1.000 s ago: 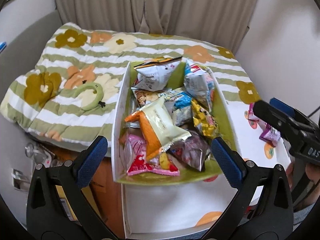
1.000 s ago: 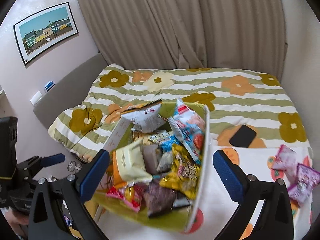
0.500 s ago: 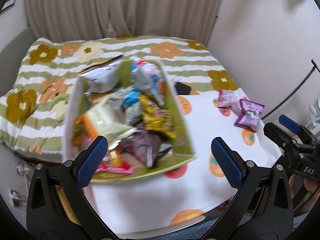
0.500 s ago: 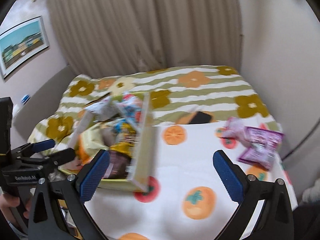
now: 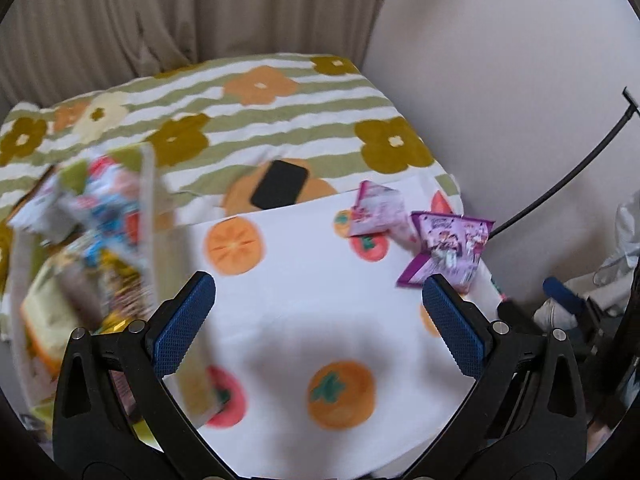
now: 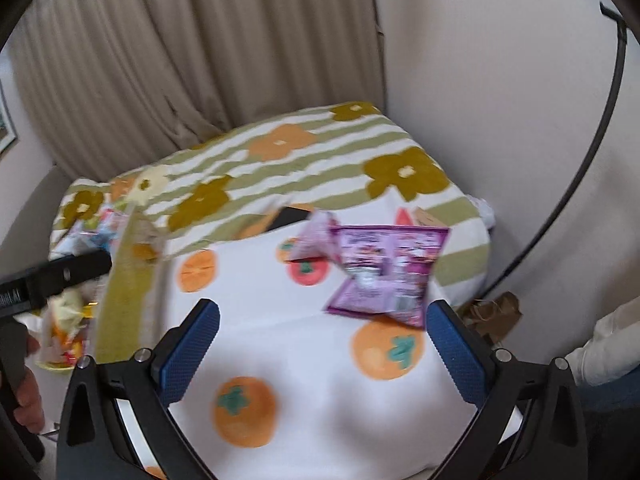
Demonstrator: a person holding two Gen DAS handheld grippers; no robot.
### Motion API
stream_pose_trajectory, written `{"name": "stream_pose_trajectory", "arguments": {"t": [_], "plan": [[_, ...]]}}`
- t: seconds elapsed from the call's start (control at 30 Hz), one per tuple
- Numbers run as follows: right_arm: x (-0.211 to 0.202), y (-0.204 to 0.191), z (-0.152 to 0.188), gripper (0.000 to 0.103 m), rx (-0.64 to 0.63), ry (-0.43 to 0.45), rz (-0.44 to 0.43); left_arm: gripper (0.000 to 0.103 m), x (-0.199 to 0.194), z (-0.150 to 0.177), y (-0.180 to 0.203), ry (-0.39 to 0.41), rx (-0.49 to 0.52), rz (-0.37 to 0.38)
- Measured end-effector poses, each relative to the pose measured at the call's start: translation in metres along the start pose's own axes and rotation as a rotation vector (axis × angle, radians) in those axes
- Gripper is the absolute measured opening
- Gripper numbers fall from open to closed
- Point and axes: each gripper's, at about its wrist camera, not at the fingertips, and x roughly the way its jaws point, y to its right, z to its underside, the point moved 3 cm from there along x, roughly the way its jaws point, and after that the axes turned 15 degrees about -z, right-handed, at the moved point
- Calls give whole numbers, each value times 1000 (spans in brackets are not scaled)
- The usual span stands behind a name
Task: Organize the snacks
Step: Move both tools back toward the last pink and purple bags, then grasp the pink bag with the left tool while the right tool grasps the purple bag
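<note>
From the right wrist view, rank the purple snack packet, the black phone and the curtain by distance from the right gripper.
1. Purple snack packet: just ahead of the right gripper, right of centre.
2. Black phone: farther back, partly hidden, on the blanket.
3. Curtain: farthest, behind the bed.

Left gripper (image 5: pixel 318 320) spread wide, empty, over white cloth (image 5: pixel 304 280) with orange fruit print. Box (image 5: pixel 150 216) of mixed snacks at left, blurred. Two purple packets (image 5: pixel 444 252) far right on cloth, touching each other. Black phone (image 5: pixel 280 190) lies beyond, on striped floral blanket (image 5: pixel 280 120). Curtain (image 5: pixel 160 12) behind.
</note>
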Motion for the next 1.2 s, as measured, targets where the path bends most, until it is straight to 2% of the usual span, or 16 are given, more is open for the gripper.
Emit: {"name": "stream_pose_trajectory", "arguments": {"t": [0.13, 0.4, 0.57, 0.73, 0.77, 0.87, 0.93, 1.0, 1.13, 1.2], "plan": [[21, 24, 0, 103, 32, -27, -1, 102, 45, -27, 40, -45, 39, 9], [60, 49, 0, 103, 62, -65, 22, 102, 125, -70, 96, -127, 114, 37], [78, 63, -1, 103, 82, -62, 71, 102, 172, -81, 128, -189, 180, 38], [94, 70, -1, 103, 83, -56, 112, 102, 211, -76, 146, -250, 236, 24], [96, 71, 0, 103, 81, -55, 117, 99, 218, -74, 148, -264, 242, 28], [103, 70, 1, 103, 72, -57, 129, 80, 236, -67, 148, -307, 238, 37], [108, 70, 2, 103, 67, -61, 138, 76, 247, -62, 144, -347, 206, 73], [112, 71, 3, 103, 63, -63, 145, 70, 255, -55, 142, -372, 208, 70], [114, 69, 4, 103, 44, -59, 160, 62, 250, -49, 143, -327, 248, 44], [115, 70, 5, 103, 34, -61, 163, 54, 247, -47, 140, -318, 241, 46]]}}
